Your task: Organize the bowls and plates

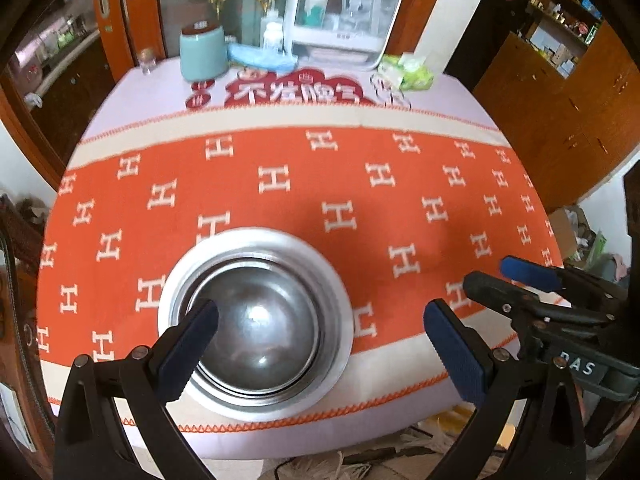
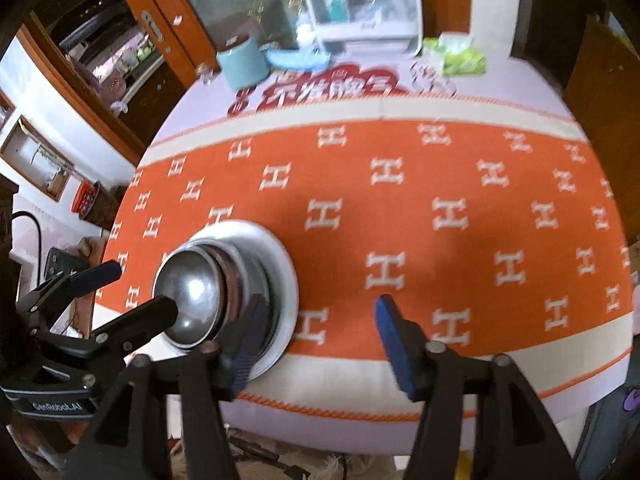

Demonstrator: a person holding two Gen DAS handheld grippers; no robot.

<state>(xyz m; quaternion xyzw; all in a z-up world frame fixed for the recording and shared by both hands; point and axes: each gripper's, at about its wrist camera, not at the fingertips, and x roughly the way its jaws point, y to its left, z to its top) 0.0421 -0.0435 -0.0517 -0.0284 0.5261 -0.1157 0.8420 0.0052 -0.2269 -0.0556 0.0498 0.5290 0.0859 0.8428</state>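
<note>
Steel bowls (image 1: 256, 320) sit nested in a stack on a white plate (image 1: 340, 280) near the front edge of the table. The stack also shows in the right wrist view (image 2: 192, 292), on the plate (image 2: 286, 276). My left gripper (image 1: 320, 340) is open and empty, hovering just in front of the stack, its left finger over the bowl rim. My right gripper (image 2: 316, 332) is open and empty, to the right of the stack. It shows at the right in the left wrist view (image 1: 508, 276), and the left gripper shows at the left in the right wrist view (image 2: 132, 288).
An orange cloth with white H marks (image 1: 360, 184) covers the table. At the back stand a teal canister (image 1: 202, 54), a white storage box (image 1: 344, 12), a blue cloth (image 1: 260, 58), a green packet (image 1: 412, 70) and a small glass jar (image 1: 147, 60). Wooden cabinets stand behind.
</note>
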